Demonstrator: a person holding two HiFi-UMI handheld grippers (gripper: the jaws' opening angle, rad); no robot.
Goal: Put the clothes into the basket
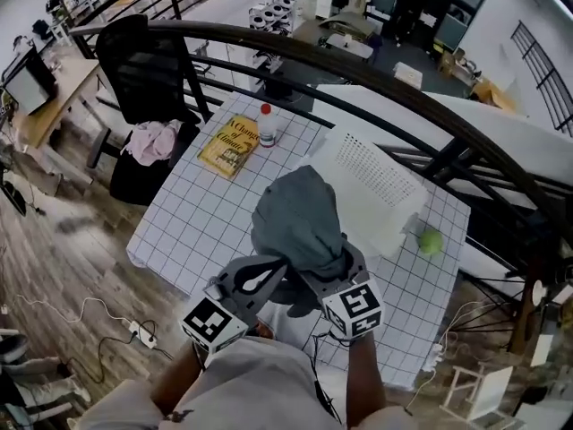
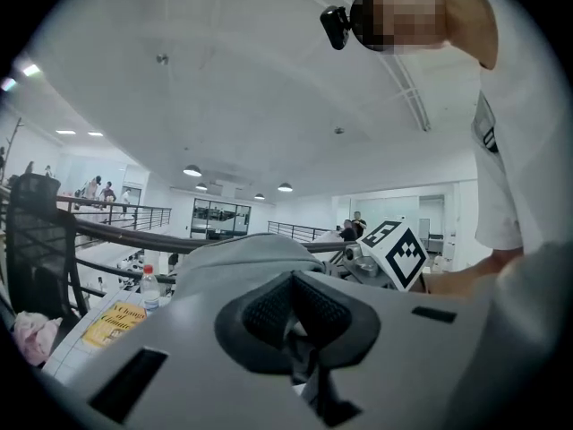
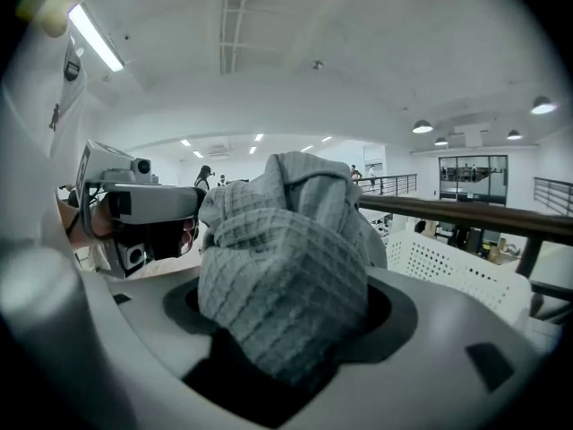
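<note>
We see a grey garment bunched up and held in the air above the checked table. It is just in front of the white perforated basket and not yet in it. The right gripper is clamped on a thick wad of the cloth. The left gripper has its jaws nearly together, pinching a thin fold. We judge that holding it at two points keeps the cloth gathered so it can clear the basket's wall.

Only the head view shows the garment and basket together, with a green ball beside the basket. Only the right gripper view shows the waffle weave filling its jaws. The left gripper view shows how slight its own pinch is, and also a yellow book, a bottle and a pink cloth beyond.
</note>
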